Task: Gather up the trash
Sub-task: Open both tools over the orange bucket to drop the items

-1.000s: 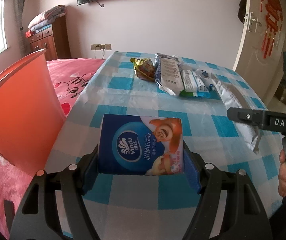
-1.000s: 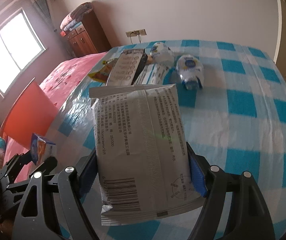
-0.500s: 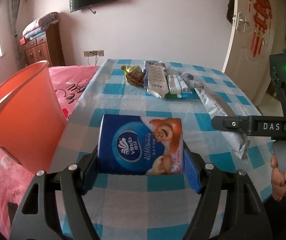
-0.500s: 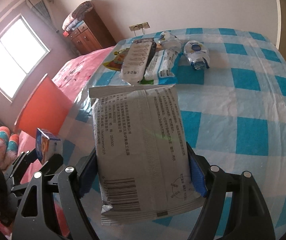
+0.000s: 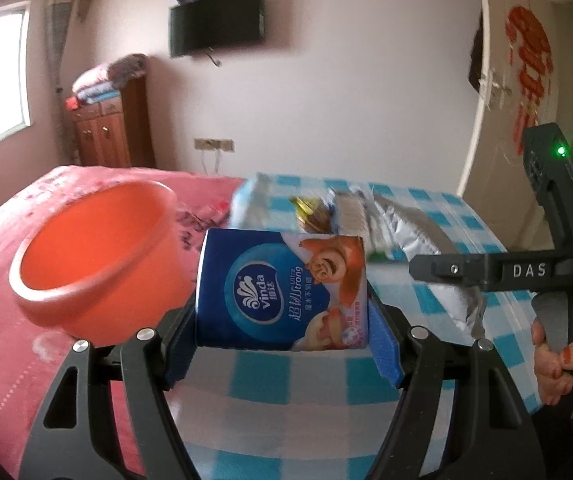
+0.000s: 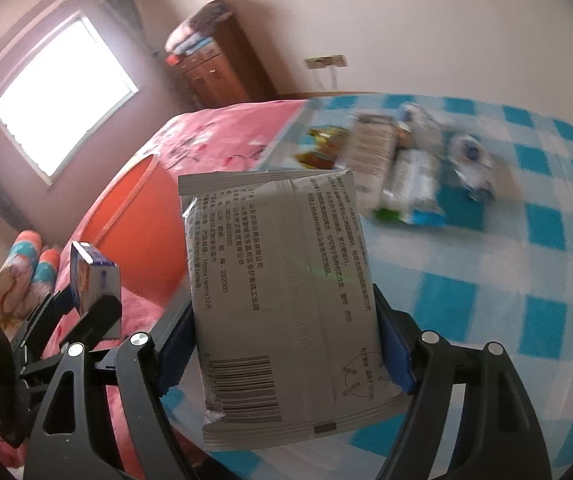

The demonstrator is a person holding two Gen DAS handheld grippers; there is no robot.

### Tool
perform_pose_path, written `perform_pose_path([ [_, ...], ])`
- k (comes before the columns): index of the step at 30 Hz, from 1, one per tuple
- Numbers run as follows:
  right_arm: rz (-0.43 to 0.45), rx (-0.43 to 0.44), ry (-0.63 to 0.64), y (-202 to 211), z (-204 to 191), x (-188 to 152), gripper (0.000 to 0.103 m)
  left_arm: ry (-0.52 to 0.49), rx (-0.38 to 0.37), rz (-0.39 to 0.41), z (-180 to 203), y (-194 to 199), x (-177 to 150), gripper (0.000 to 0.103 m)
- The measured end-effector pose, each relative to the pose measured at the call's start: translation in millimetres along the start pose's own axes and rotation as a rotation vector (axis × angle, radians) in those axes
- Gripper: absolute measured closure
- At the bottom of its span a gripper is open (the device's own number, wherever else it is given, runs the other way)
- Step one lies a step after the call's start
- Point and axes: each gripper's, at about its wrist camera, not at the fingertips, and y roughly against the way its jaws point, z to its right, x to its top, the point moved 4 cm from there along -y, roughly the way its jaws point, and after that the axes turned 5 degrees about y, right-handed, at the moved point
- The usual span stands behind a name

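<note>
Trash clamped two at once: tissue pack in left claw, wrapper in right claw, raised off bench beside bin, likely for dropping.

A: What does the right claw have?

B: A grey packet, clamped between its blue pads, barcode at the near end, held above the checked table.

A: And to the left?

B: The left claw grips a small blue tissue pack, beside an orange bucket against the pink bed.

A: Anything at the far end of the table?

B: A blurred cluster of wrappers.
</note>
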Motion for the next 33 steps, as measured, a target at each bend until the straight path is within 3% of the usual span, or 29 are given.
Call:
perform_pose_path([
  [10,0.029,0.144,0.192,-22.1,-106.6,68.6,0.025,0.116,0.166,0.099,-91.1,21.8,46.2,0.03],
  [17,0.041,0.223,0.282,-50.4,-171.6,109.3,0.025,0.19,0.277,0.087,-146.2,2.8,56.5,0.03],
  [27,-0.004,0.258,0.287,-111.6,-210.6,135.2,0.023,0.262,0.327,0.016,-182.2,-34.8,43.2,0.03],
  [29,-0.024,0.272,0.267,-124.9,-214.0,138.4,0.015,0.282,0.336,0.009,-187.3,-35.9,40.4,0.026],
  [30,-0.024,0.286,0.241,-130.0,-212.9,139.4,0.011,0.287,0.345,0.01,-188.3,-35.4,39.1,0.019],
  [31,-0.017,0.296,0.223,-131.1,-211.4,139.0,0.011,0.29,0.359,0.014,-191.1,-33.6,37.7,0.014],
  [33,-0.005,0.326,0.192,-130.4,-208.0,139.0,0.011,0.287,0.388,0.019,-194.9,-30.3,36.3,0.014],
])
